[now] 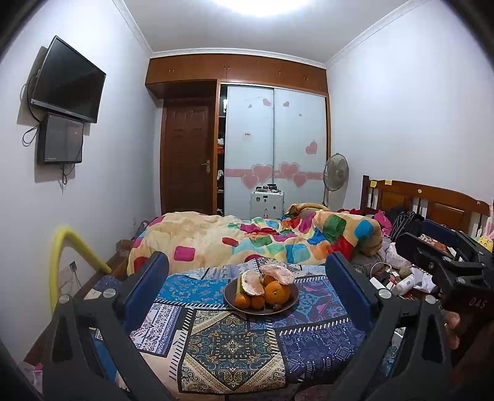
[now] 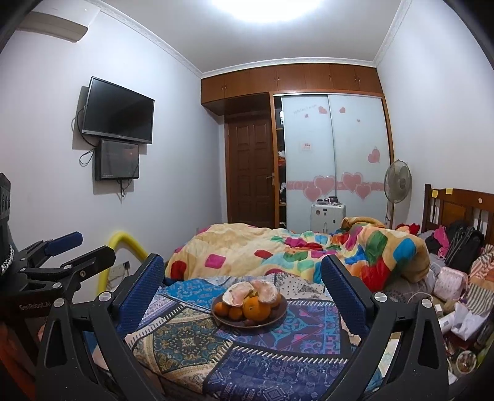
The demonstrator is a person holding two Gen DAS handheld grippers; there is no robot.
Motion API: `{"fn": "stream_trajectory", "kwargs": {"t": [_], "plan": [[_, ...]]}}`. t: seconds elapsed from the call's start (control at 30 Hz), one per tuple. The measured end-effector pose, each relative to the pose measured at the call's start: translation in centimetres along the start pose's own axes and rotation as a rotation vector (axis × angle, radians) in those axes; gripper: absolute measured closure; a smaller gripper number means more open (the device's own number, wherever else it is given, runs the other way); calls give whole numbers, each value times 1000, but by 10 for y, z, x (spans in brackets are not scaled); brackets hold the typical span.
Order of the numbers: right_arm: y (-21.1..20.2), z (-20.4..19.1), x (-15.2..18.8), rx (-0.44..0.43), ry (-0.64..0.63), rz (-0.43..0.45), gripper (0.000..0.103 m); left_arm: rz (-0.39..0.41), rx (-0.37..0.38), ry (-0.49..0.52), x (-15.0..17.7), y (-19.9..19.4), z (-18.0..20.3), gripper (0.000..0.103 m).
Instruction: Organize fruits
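Bed under patchwork cover carries dark plate of oranges and peeled pomelo pieces. Left gripper spread wide, empty, plate framed between its fingers. Right gripper likewise spread, nothing held.

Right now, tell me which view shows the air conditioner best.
Right wrist view: the air conditioner shows high on the left wall, near the ceiling, though only partly in frame. The left wrist view does not show it at all.
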State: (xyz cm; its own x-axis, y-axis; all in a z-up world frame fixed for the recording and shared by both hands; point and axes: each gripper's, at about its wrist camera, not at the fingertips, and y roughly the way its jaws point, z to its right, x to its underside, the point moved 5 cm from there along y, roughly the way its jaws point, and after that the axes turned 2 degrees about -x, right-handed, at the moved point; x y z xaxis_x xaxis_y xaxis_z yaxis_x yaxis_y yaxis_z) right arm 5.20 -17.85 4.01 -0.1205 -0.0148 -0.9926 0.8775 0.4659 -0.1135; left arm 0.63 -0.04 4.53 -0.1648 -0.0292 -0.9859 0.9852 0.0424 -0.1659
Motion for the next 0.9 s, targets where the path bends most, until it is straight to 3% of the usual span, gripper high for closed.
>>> {"fn": "stream_trajectory", "kwargs": {"t": [0.9], "plan": [[8,5,3,8,3,-15,0,-6,11,1,4,12,4,0]]}}
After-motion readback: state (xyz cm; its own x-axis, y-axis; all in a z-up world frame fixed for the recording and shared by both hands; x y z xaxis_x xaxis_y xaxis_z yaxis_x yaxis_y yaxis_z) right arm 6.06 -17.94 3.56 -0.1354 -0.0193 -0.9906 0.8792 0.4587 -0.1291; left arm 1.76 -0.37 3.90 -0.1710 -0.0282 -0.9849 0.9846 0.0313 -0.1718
